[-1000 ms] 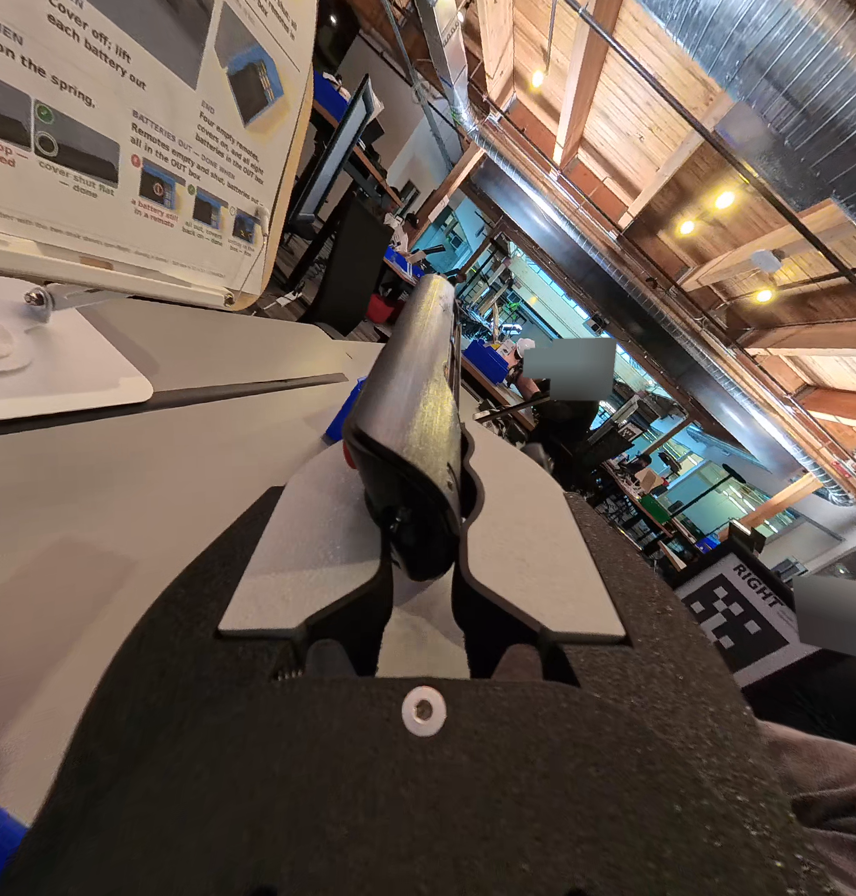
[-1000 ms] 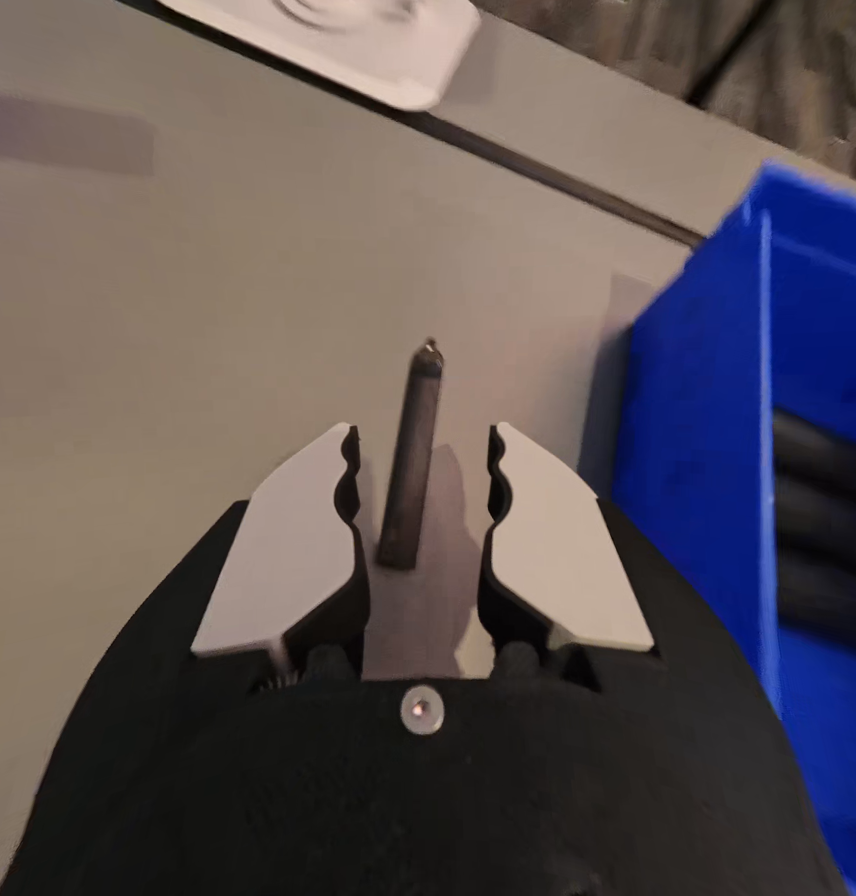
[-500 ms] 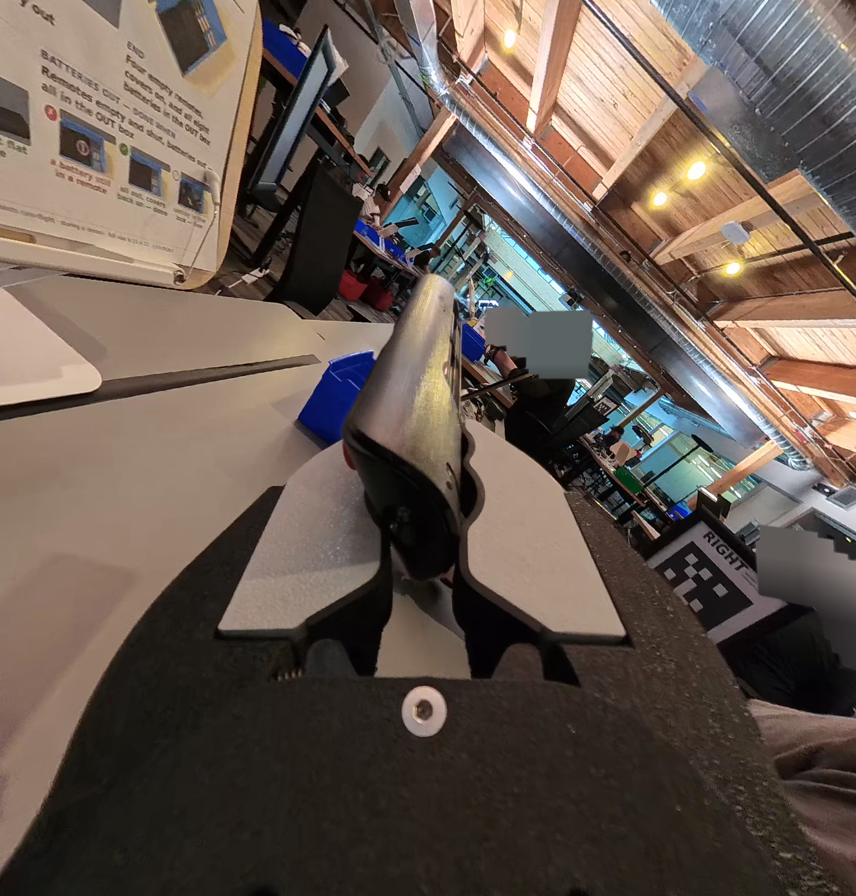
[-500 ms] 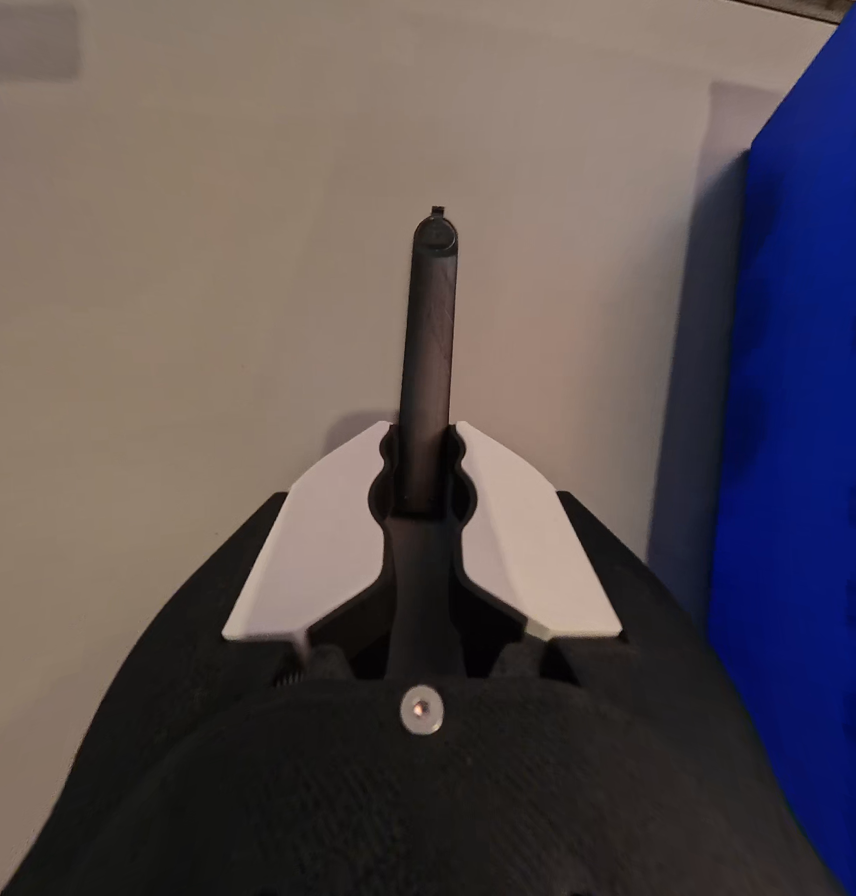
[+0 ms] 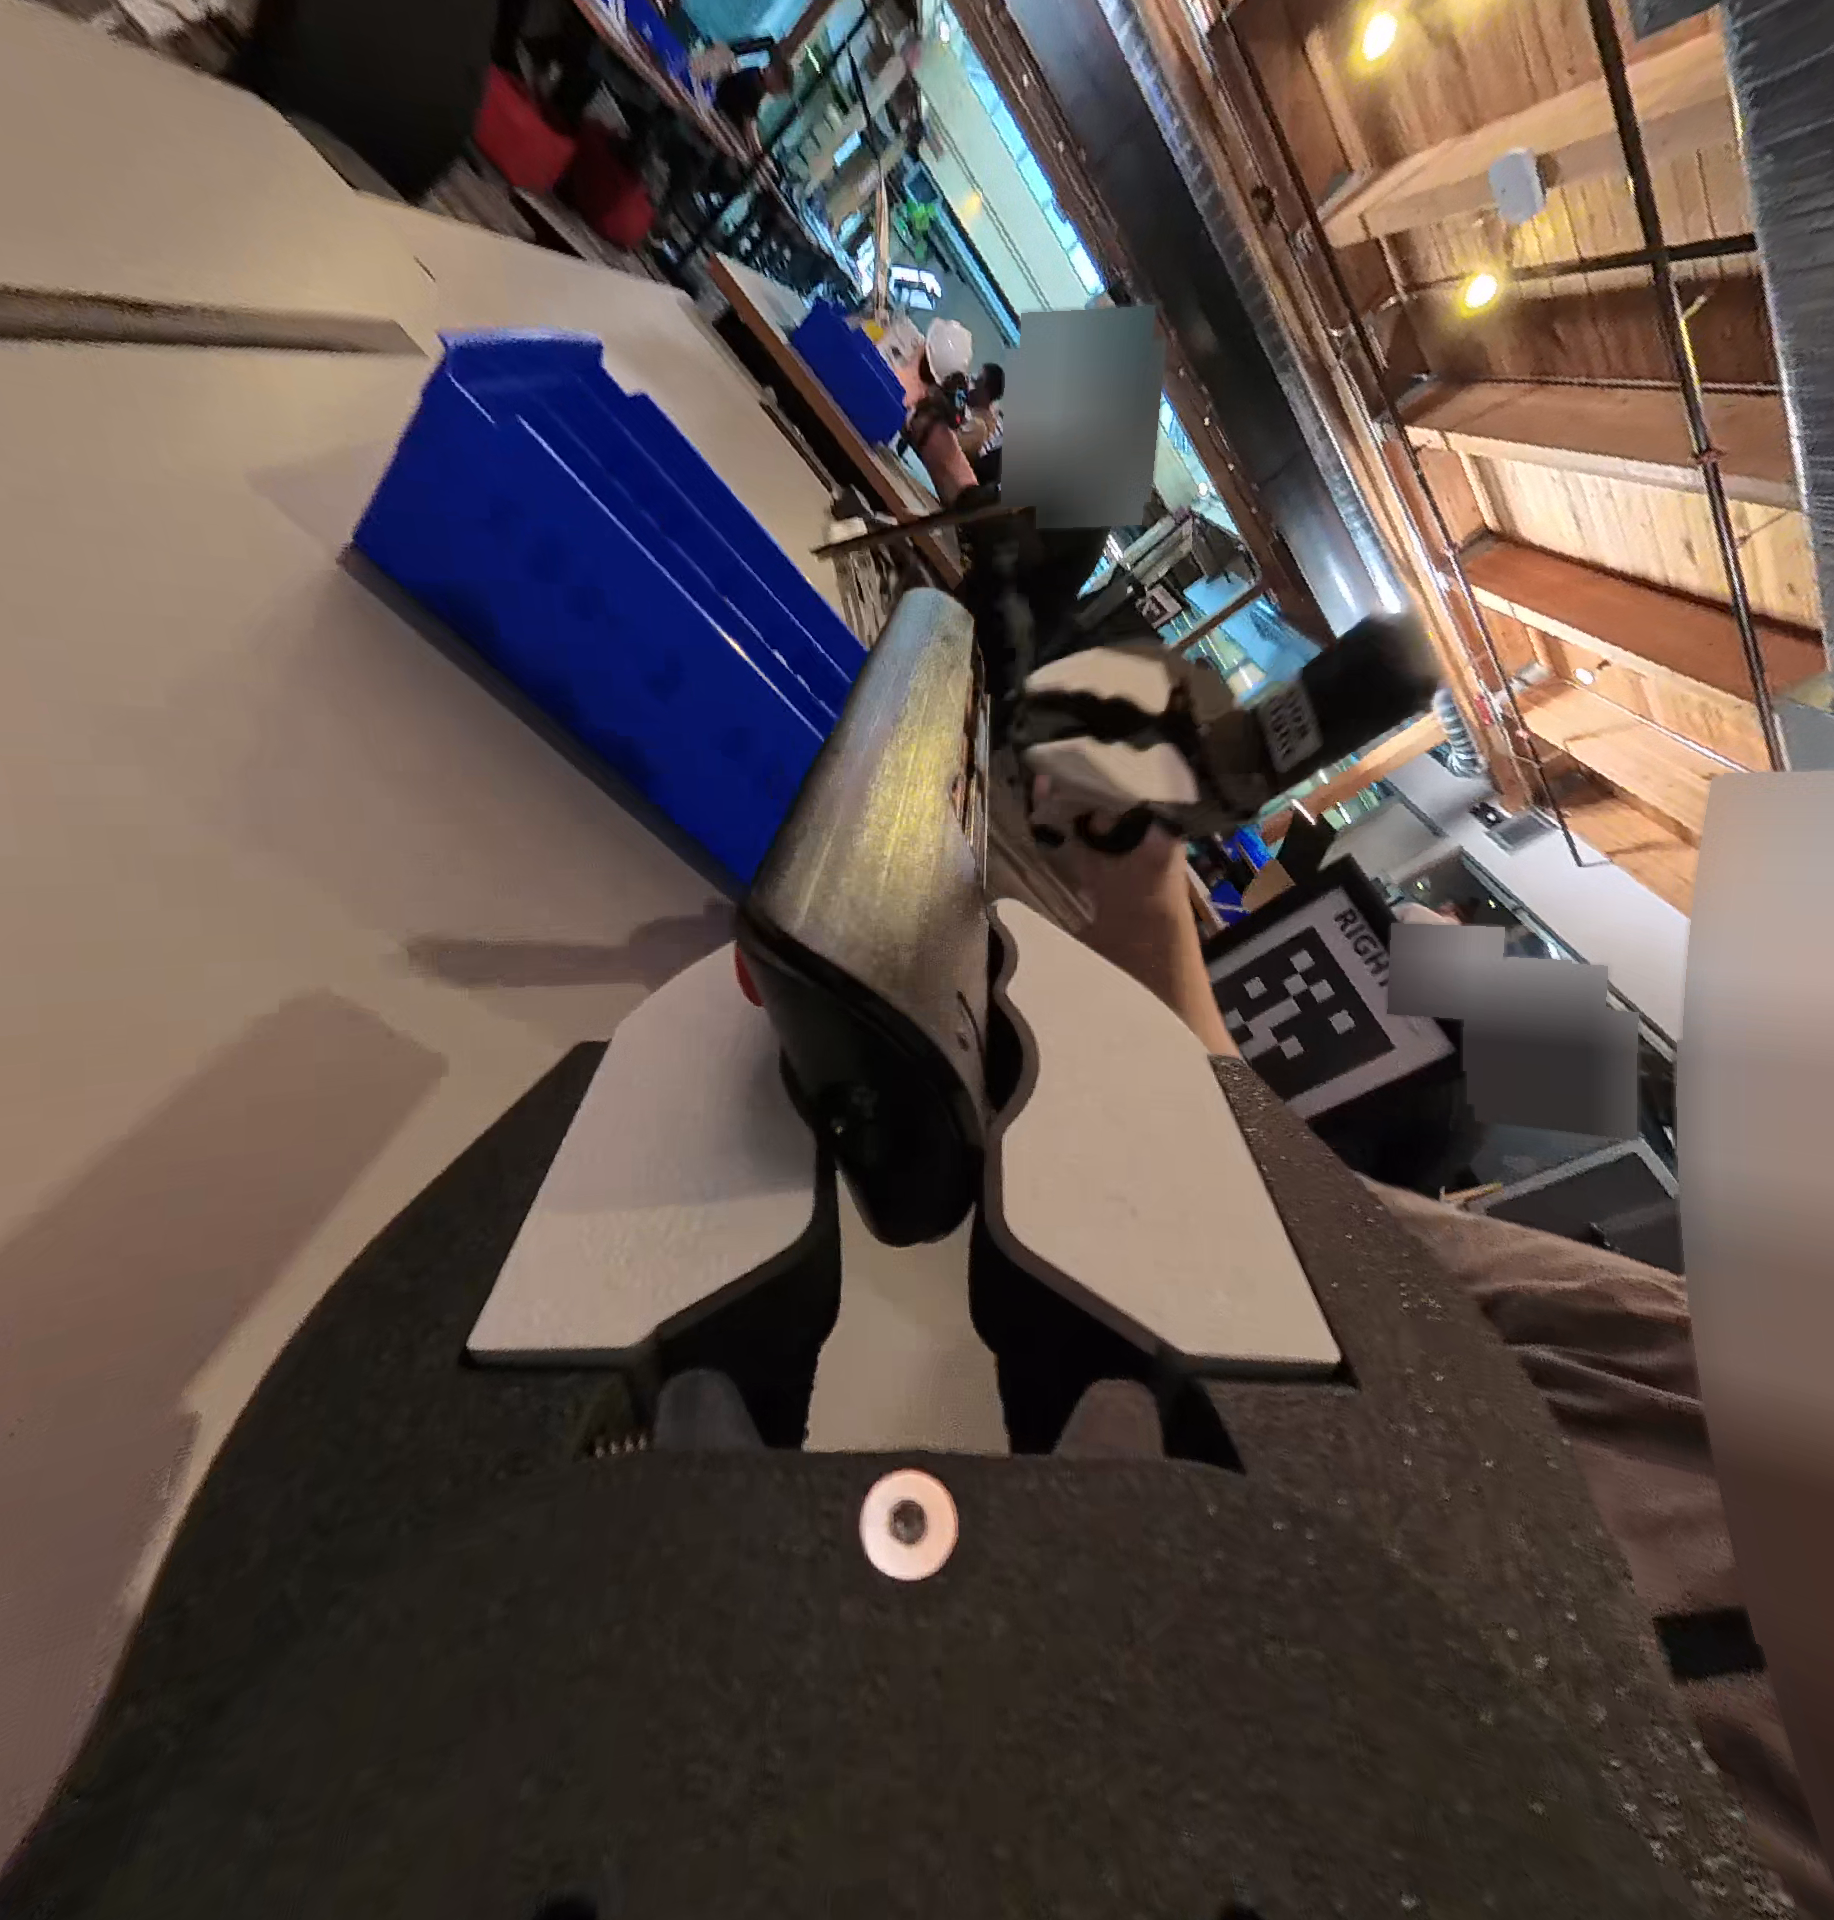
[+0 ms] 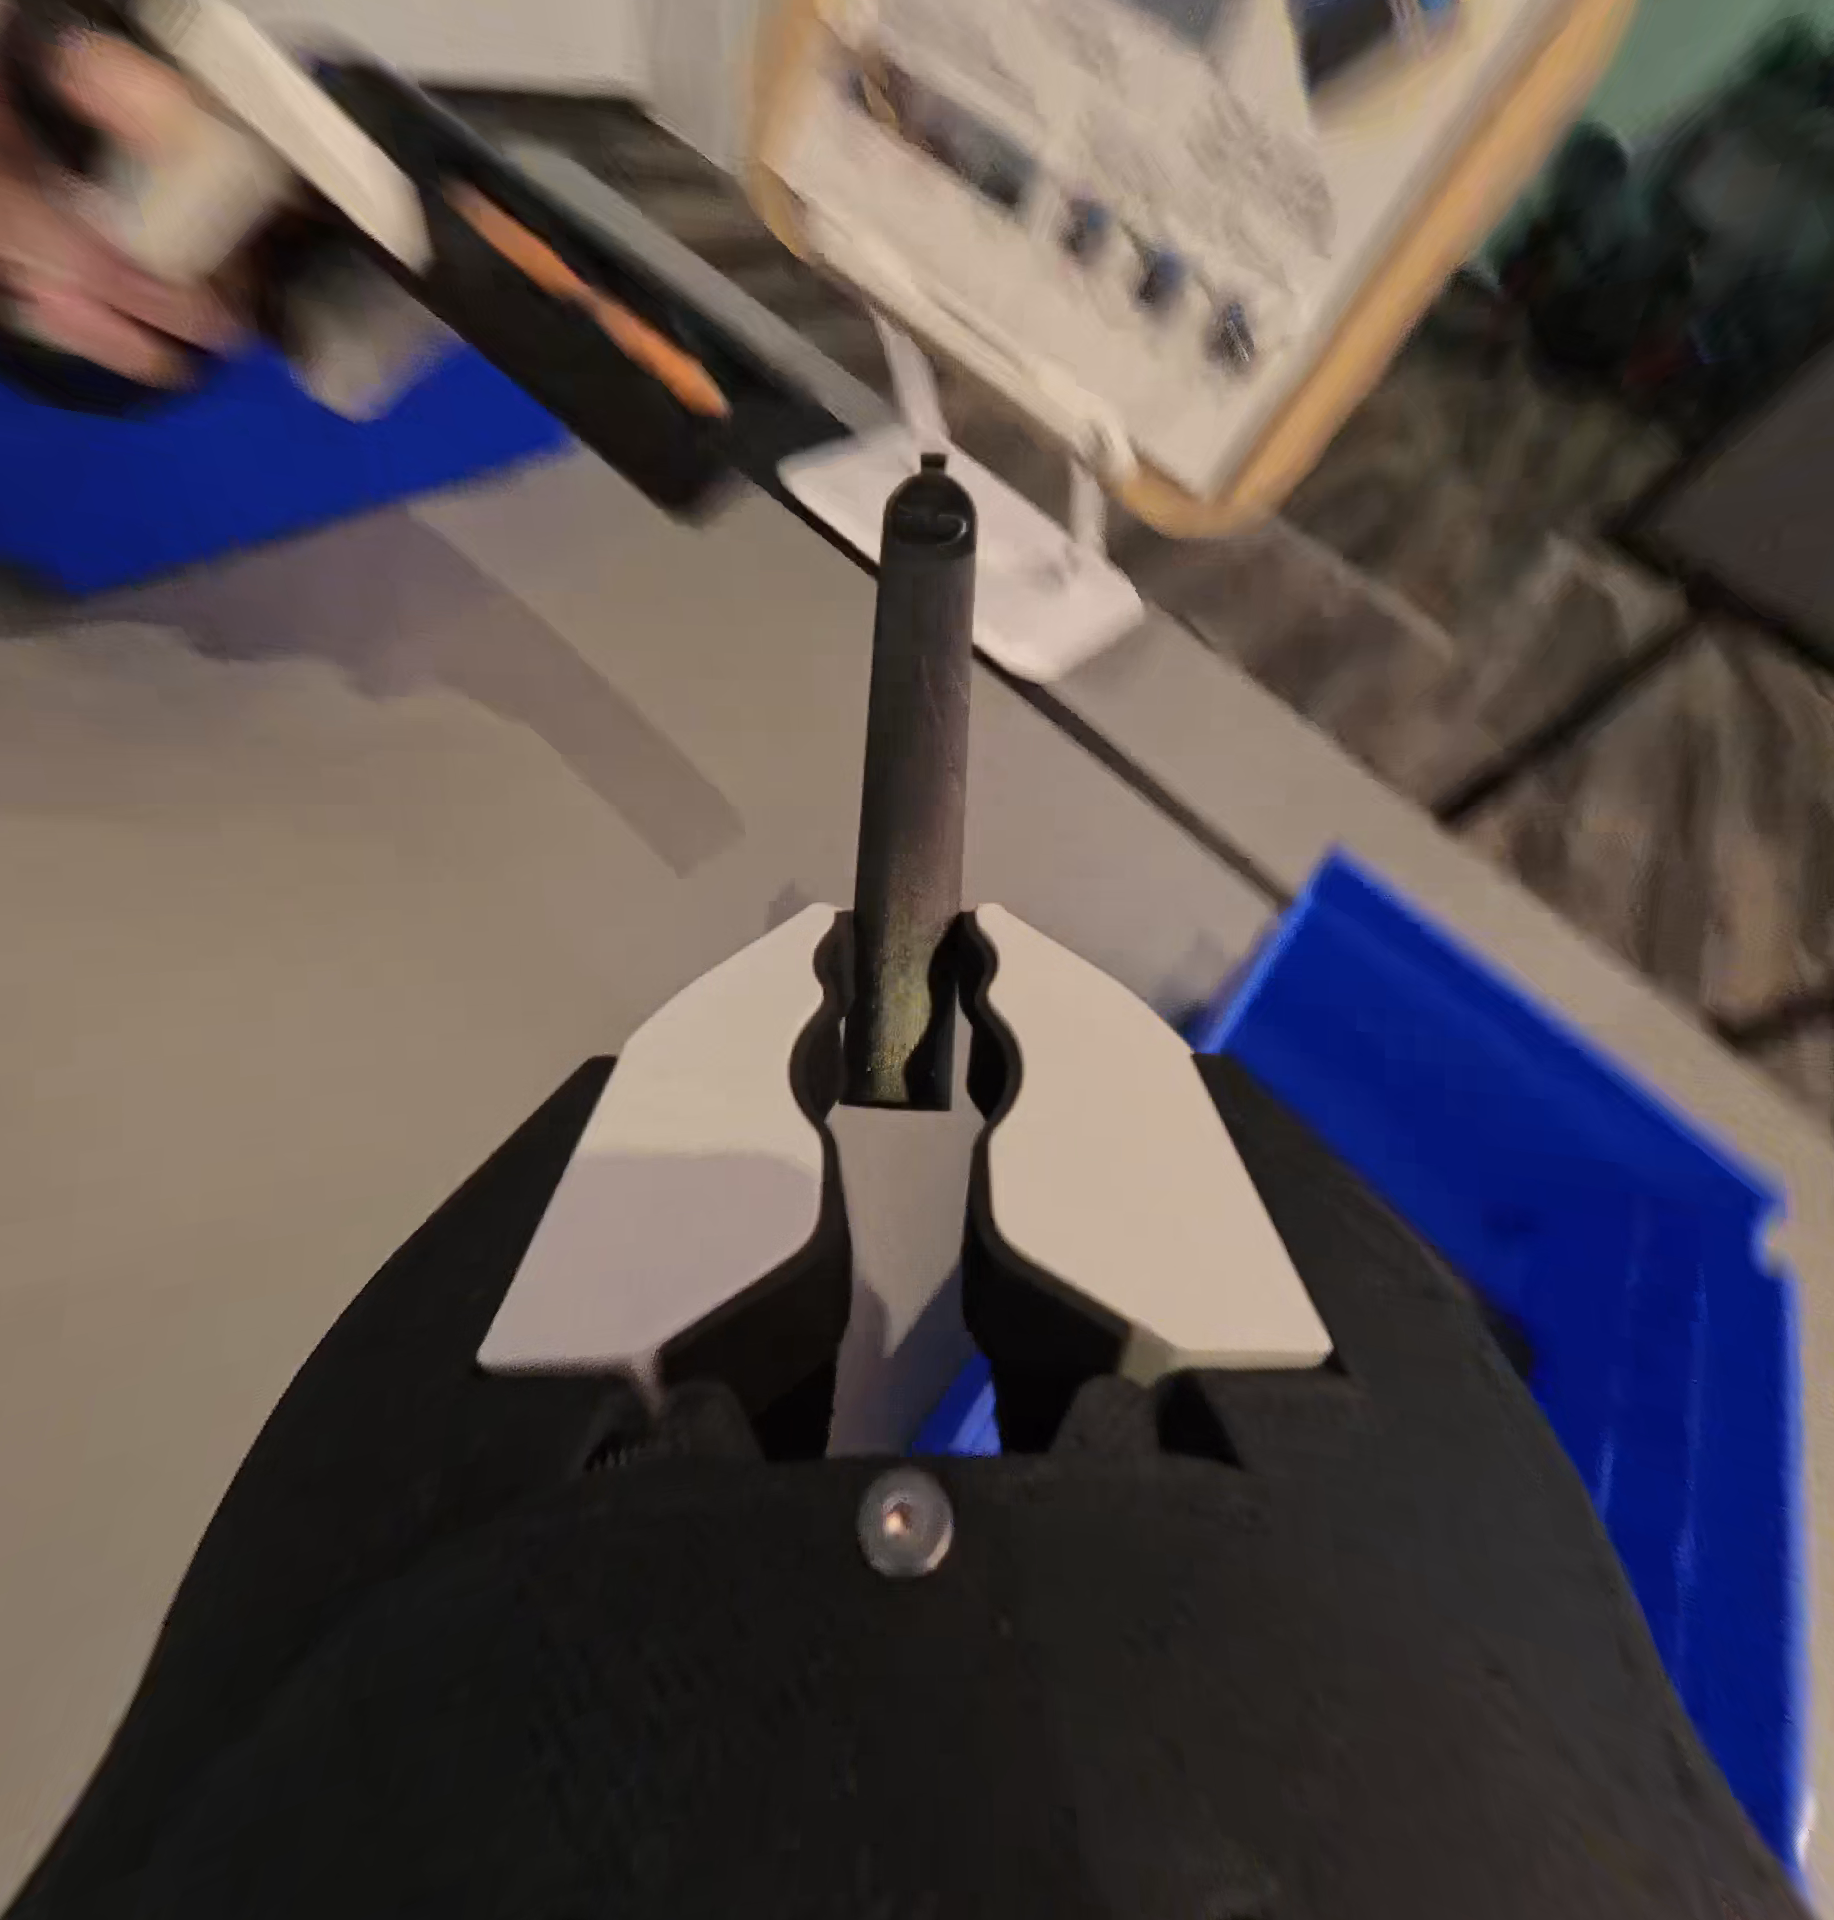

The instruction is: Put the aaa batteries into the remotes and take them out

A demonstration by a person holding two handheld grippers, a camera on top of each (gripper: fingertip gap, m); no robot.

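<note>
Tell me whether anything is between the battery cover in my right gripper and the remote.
Nothing visible: the battery cover in the right gripper has only open air between it and the blurred remote.

Remote [image 5: 871,831] glossy black plastic (scuffed); bin [image 5: 580,613] smooth blue plastic; table [image 5: 165,831] matt grey.

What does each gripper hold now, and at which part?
Left gripper clamps the remote near one end. Right gripper clamps a thin dark cover at its near end.
</note>
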